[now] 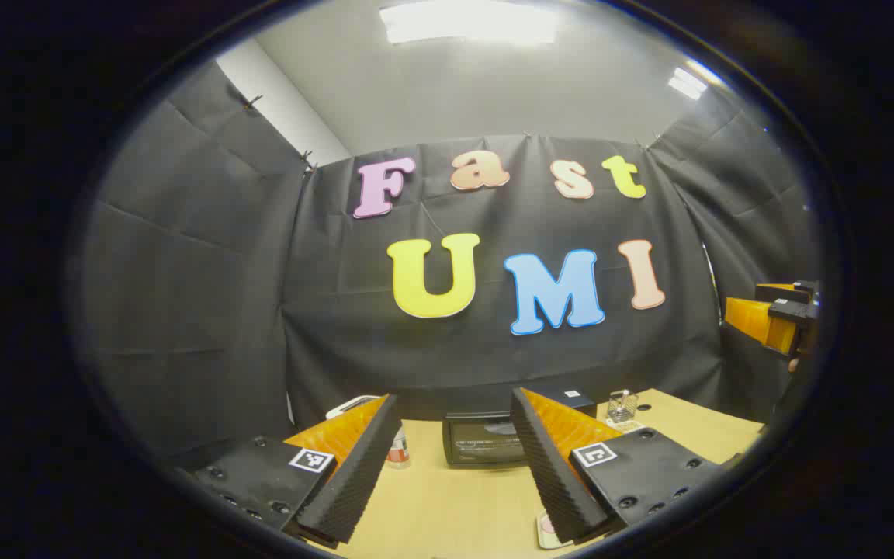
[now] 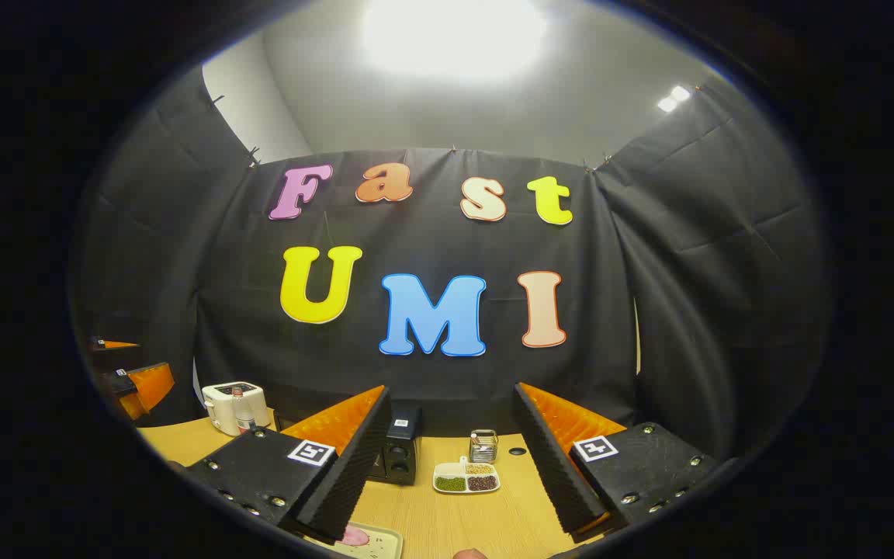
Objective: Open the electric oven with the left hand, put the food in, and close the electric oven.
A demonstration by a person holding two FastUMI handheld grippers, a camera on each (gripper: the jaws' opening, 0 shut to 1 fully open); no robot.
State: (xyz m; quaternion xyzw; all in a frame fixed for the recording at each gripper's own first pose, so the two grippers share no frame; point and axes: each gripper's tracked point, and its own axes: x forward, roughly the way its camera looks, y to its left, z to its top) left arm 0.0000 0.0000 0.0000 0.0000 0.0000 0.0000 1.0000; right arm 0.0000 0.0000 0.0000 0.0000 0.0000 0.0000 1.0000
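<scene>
Reaching for the electric oven (image 1: 486,439) calls for the left gripper (image 1: 455,473), its jaws spread wide and empty, to drop toward the door's top edge at twelve o'clock and catch it squarely. The oven stands on the wooden table (image 1: 447,505), door facing the grippers, long axis running side to side. The right gripper (image 2: 451,473) hangs open too, with the food tray (image 2: 362,539) at its six o'clock.

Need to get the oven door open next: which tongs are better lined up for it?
Left. The left tongs stand open with the oven framed between their fingers, door shut. From the right tongs, also open, it sits off to the left.
</scene>
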